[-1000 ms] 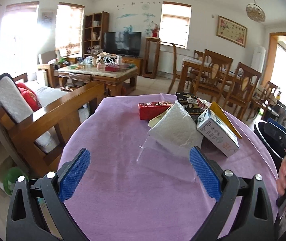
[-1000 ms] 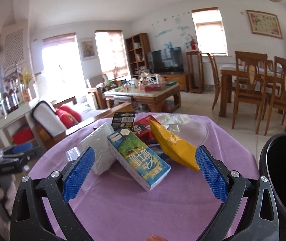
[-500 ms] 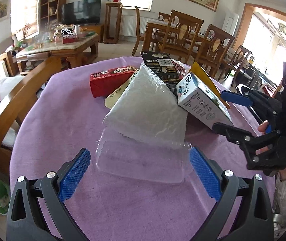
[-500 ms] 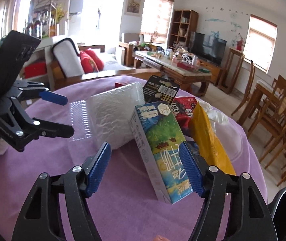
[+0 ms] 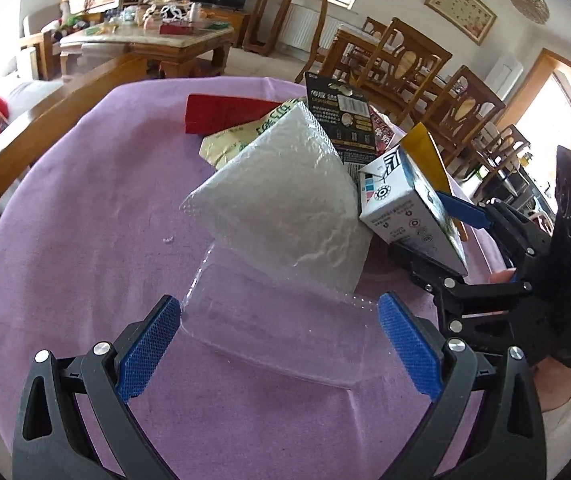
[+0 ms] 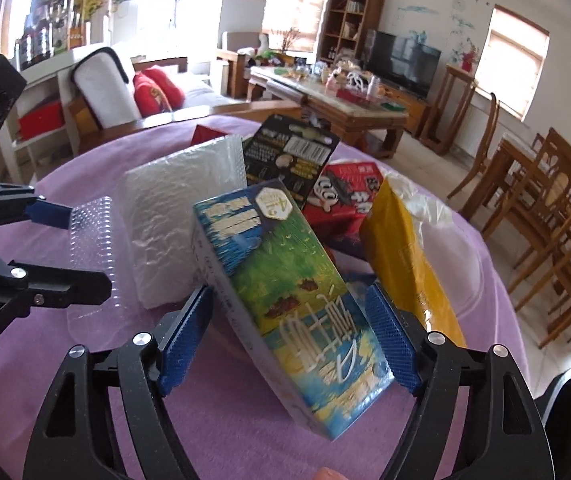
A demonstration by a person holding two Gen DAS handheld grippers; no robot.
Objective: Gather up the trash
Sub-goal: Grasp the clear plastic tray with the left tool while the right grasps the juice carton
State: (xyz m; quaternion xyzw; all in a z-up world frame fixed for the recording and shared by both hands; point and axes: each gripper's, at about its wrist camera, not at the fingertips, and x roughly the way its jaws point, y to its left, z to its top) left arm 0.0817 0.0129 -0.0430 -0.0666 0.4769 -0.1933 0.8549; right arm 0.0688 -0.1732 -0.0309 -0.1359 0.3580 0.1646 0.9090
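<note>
A pile of trash lies on the purple-clothed round table [image 5: 85, 216]. My left gripper [image 5: 281, 344] is open, its blue pads on either side of a clear plastic tray [image 5: 277, 324] that lies flat under a white bubble-wrap pouch [image 5: 285, 200]. My right gripper [image 6: 289, 340] is open around a blue-green carton [image 6: 293, 300], pads close to its sides; whether they touch I cannot tell. The carton [image 5: 409, 216] and right gripper [image 5: 465, 240] also show in the left wrist view. A yellow packet [image 6: 409, 264], a red box [image 6: 345, 200] and a black card [image 6: 289, 156] lie behind.
A black bin [image 6: 565, 412] stands at the table's right edge. A flat red box [image 5: 225, 114] lies at the far side. A wooden bench [image 5: 25, 136] stands left of the table, dining chairs [image 6: 557, 200] to the right.
Both grippers have moved forward and down into the pile. The right gripper's jaws have narrowed around the carton. The left gripper's pads now flank the clear tray.
</note>
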